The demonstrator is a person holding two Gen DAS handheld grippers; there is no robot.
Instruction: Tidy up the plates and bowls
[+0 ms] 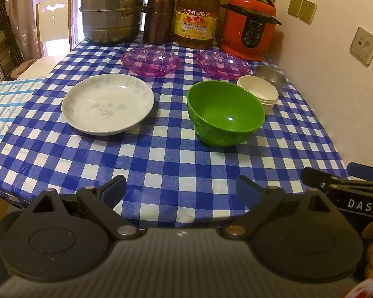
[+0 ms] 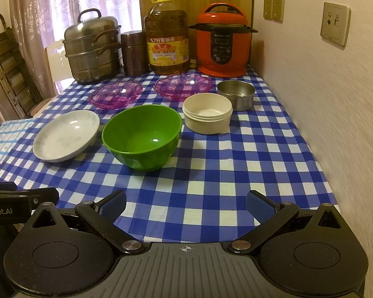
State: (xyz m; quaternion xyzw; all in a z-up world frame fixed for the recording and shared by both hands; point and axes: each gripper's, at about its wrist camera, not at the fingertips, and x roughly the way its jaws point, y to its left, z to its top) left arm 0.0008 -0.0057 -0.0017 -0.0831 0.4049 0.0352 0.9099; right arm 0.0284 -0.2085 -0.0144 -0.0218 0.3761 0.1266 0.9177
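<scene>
On the blue checked tablecloth (image 1: 161,164) lie a white flowered plate (image 1: 108,103) (image 2: 66,135), a green bowl (image 1: 225,113) (image 2: 141,136), a cream bowl (image 1: 258,92) (image 2: 207,113), a steel bowl (image 1: 271,75) (image 2: 236,94) and two purple glass dishes (image 1: 151,60) (image 1: 222,64) (image 2: 115,93) (image 2: 183,85). My left gripper (image 1: 180,190) is open and empty at the table's near edge, well short of the plate. My right gripper (image 2: 186,204) is open and empty at the near edge, in front of the green bowl. The right gripper also shows in the left wrist view (image 1: 345,186).
Along the back stand a steel steamer pot (image 1: 112,10) (image 2: 93,49), a brown canister (image 1: 159,21) (image 2: 134,52), an oil bottle (image 1: 197,17) (image 2: 167,37) and a red pressure cooker (image 1: 250,23) (image 2: 222,41). A wall (image 2: 323,99) bounds the right side. A chair (image 1: 53,22) stands at the far left.
</scene>
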